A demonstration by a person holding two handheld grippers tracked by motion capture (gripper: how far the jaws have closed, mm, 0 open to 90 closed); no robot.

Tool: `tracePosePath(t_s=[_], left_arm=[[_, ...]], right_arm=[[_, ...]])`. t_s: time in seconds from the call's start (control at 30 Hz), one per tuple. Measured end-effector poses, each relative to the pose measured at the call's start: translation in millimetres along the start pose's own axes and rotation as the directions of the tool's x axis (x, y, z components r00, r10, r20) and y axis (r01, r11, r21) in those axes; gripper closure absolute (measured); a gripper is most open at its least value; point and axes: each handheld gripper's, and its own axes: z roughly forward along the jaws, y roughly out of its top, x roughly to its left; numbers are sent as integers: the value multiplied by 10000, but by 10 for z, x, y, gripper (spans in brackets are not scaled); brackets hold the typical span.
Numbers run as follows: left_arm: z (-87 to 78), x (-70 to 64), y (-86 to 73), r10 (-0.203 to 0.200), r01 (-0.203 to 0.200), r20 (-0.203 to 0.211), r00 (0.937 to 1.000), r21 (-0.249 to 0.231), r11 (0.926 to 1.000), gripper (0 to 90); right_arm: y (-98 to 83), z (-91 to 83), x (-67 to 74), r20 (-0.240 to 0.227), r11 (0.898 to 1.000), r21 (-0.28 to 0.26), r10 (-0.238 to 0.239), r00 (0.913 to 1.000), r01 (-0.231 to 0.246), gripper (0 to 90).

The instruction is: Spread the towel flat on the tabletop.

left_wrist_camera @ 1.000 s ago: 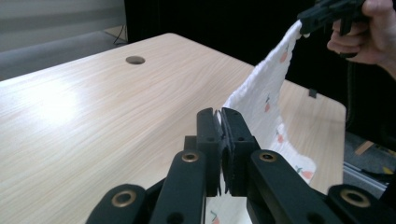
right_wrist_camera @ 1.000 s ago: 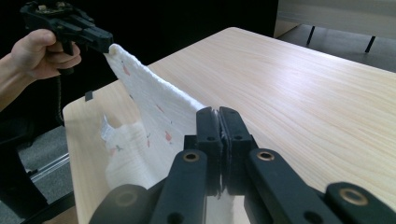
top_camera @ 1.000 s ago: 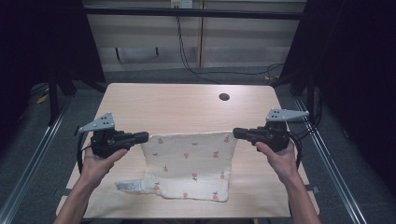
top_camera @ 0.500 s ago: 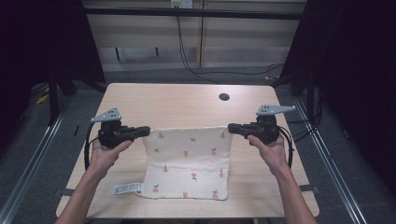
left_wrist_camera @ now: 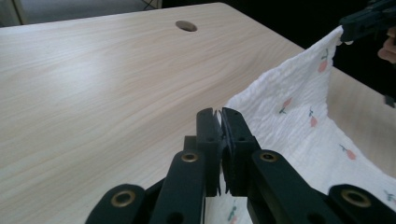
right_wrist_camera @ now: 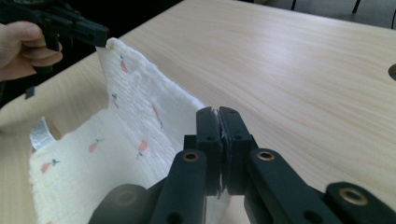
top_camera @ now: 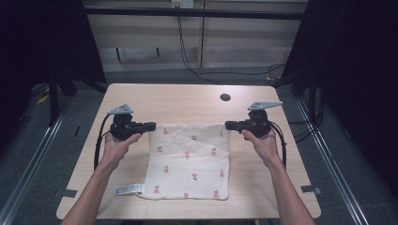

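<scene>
So both grippers are clamping the same white cloth right now, one on each far corner. The left gripper is pinching the far-left corner, jaws pressed together with just the fabric edge sandwiched between them, which is showing up nicely in the left gripper view. The right gripper is doing the same thing on the far-right corner, jaws squeezed tight on the cloth in its own view too.

The cloth itself, white with a little red fruit print, is sitting roughly in the middle of the wooden table, a bit toward the person's side. Its far edge is being held up off the tabletop between the two grippers, and the gripper views are showing it rising like a low wall while the rest is lying flat on the wood, running back toward the person. A white care label is sticking out at the near-left corner, lying on the table.

Each hand is wrapping around its gripper's body, left hand and right hand, forearms coming in from the near edge. There's also a dark round hole in the tabletop, well beyond the cloth on the right.
</scene>
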Motion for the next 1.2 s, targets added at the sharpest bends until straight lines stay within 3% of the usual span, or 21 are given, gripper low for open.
tracePosePath(t_s=[0.17, 0.33, 0.5, 0.57, 0.67, 0.83, 1.0, 1.07, 1.2], left_arm=[[94, 124, -52, -404, 406, -137, 9991, 156, 9991, 866], [133, 159, -80, -400, 408, -167, 9991, 473, 9980, 806], [78, 202, -109, -826, 832, -535, 9951, 86, 9965, 743], [76, 192, -126, -777, 787, -568, 9954, 166, 9968, 721], [76, 165, -154, -564, 585, -522, 9970, 385, 9975, 715], [-10, 94, -196, -363, 376, -246, 9990, 574, 9976, 703], [-192, -15, -278, -40, 44, -50, 10000, 839, 9965, 696], [-265, -69, -312, 54, -55, 8, 10000, 870, 9962, 698], [-388, -226, -388, 385, -401, 197, 9991, 893, 9952, 736]], right_arm=[[-9, 125, -72, 173, 9997, 202, 132, 9998, -136, 883], [-5, 212, -126, 294, 9988, 404, 282, 9992, -293, 861], [-28, 260, -170, 975, 9975, 516, 440, 9943, -492, 769], [-34, 247, -197, 1373, 9965, 484, 604, 9887, -676, 692], [-31, 199, -215, 1685, 9965, 472, 606, 9838, -695, 650], [-67, 101, -166, 1525, 9969, 453, 569, 9867, -645, 623], [-207, -2, 84, 886, 9976, 667, 139, 9960, -198, 634], [-287, -42, 209, 722, 9967, 803, -133, 9973, 75, 642], [-420, -78, 363, 336, 9942, 1054, -242, 9991, 206, 650]])
